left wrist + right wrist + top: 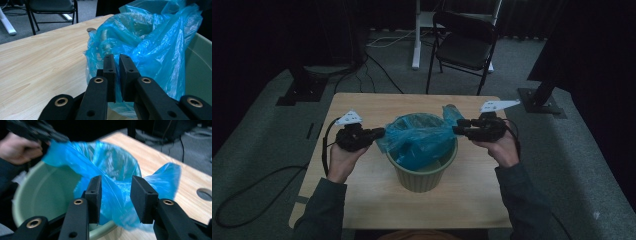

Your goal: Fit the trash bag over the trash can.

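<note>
Nearest, along the lower edge of the high view: two grey-green sleeves and bare hands, one hand to each tool. Left tongs (379,132) at the left side of the bin, jaws brought nearly together and clamped on a fold of the blue plastic bag (419,136); in the left gripper view, thin film caught in the narrow slit between the pads (128,75). Right tongs (458,129) at the right side of the bin, jaws standing apart in the right gripper view with bag film running between them, untouched on either side as far as can be told; picture blurred. Pale green ribbed bin (424,176), round, upright, at the middle of the light wooden bench (362,200). Bag sitting partly inside the bin, crumpled, mouth drawn over the left rim, one loose flap rising at the far right rim. Handling, by judgement: very light, soft, no stiffness, slippery, liable to stretch or tear under a hard pull; best taken at the mouth hem, on opposite sides, a doubled fold rather than a single layer. Beyond the bench: grey carpet, black cables, a black folding chair (464,45), a white stand leg (416,35), dark curtains.
</note>
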Motion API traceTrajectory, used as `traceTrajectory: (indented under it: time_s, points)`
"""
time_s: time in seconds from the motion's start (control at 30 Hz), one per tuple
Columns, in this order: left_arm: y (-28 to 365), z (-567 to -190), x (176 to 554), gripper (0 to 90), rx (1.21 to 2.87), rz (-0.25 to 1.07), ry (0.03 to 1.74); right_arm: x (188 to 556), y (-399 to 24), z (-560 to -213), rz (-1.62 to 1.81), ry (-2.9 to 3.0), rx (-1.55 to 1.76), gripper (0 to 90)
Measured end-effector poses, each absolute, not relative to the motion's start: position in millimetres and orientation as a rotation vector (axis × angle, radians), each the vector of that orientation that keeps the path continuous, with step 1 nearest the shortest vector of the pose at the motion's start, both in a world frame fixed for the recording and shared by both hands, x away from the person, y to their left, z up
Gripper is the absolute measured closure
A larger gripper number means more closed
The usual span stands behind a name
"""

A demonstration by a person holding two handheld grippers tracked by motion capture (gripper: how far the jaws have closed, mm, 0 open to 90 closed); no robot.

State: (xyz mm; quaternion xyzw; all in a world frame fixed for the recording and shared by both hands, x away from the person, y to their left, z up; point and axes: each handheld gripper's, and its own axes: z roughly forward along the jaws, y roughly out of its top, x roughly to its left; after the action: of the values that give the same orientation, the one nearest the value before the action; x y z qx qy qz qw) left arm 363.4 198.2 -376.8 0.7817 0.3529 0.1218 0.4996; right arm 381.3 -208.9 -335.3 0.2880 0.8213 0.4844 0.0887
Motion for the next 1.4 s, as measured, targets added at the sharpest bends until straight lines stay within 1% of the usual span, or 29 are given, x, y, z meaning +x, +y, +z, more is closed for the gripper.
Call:
traceTrajectory:
  time_s: [0.03, 0.07, 0.1, 0.17, 0.2, 0.47, 0.8, 1.2, 1.4]
  points:
    - [198, -377, 363, 84.3, 1.892, 0.294, 0.852, 383, -204, -339, 1.403, 2.459, 0.855, 65.0]
    - [198, -377, 363, 84.4, 1.892, 0.294, 0.852, 384, -202, -342, 1.376, 2.470, 0.855, 73.8]
    - [199, -377, 362, 84.4, 1.895, 0.295, 0.850, 384, -202, -342, 1.376, 2.470, 0.855, 73.8]
    - [201, -378, 360, 85.6, 1.893, 0.292, 0.853, 381, -203, -350, 1.379, 2.498, 0.854, 89.3]
    - [202, -379, 360, 86.0, 1.892, 0.291, 0.854, 379, -205, -352, 1.377, 2.507, 0.858, 90.0]
    - [207, -379, 355, 86.2, 1.869, 0.253, 0.858, 366, -220, -361, 1.429, 2.532, 0.885, 90.0]
    - [207, -384, 342, 86.1, 1.887, 0.196, 0.843, 351, -229, -369, 1.478, 2.588, 0.892, 90.0]
    - [204, -389, 326, 85.4, 1.902, 0.174, 0.839, 347, -232, -379, 1.486, 2.614, 0.916, 90.0]
    - [204, -392, 316, 81.8, 1.906, 0.154, 0.843, 343, -231, -382, 1.476, 2.649, 0.915, 90.0]
